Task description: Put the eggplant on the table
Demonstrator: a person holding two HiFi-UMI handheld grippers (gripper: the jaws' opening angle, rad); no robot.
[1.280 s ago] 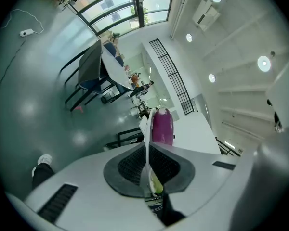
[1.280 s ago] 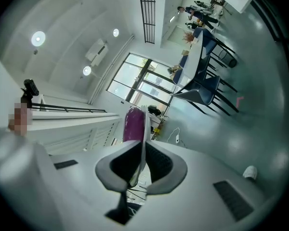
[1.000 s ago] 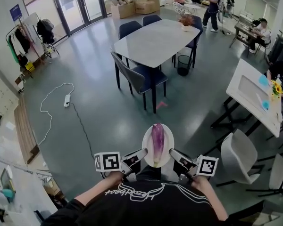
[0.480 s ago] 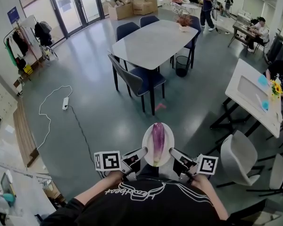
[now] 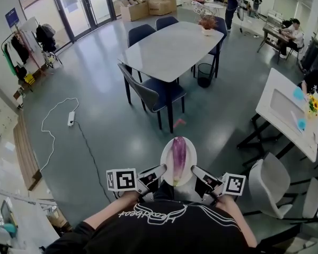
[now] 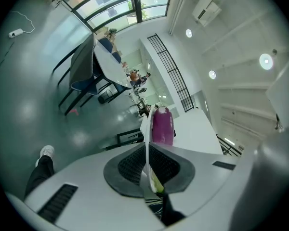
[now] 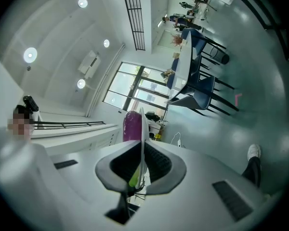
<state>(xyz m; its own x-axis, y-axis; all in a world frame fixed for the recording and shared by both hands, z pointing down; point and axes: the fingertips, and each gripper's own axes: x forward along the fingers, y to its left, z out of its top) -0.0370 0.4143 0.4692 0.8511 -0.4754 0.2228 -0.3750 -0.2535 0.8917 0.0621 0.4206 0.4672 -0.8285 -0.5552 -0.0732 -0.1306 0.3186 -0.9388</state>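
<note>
A purple eggplant (image 5: 177, 155) lies lengthwise on a white plate (image 5: 187, 171) that I carry in front of my chest. My left gripper (image 5: 161, 172) is shut on the plate's left rim and my right gripper (image 5: 194, 172) is shut on its right rim. In the left gripper view the plate's edge (image 6: 148, 143) runs between the dark pads with the eggplant (image 6: 162, 125) beyond. The right gripper view shows the same plate rim (image 7: 142, 134) and the eggplant (image 7: 132, 125). The grey table (image 5: 172, 44) stands ahead across the floor.
Dark blue chairs (image 5: 151, 91) surround the grey table, and a flower pot (image 5: 207, 24) stands on its far end. A white desk (image 5: 286, 110) and a white chair (image 5: 270, 187) are at the right. A cable with a power strip (image 5: 70, 119) lies on the floor at the left.
The table and chairs have shifted down and left in the head view as I walk towards them. The plate with the eggplant stays in both grippers, unchanged.
</note>
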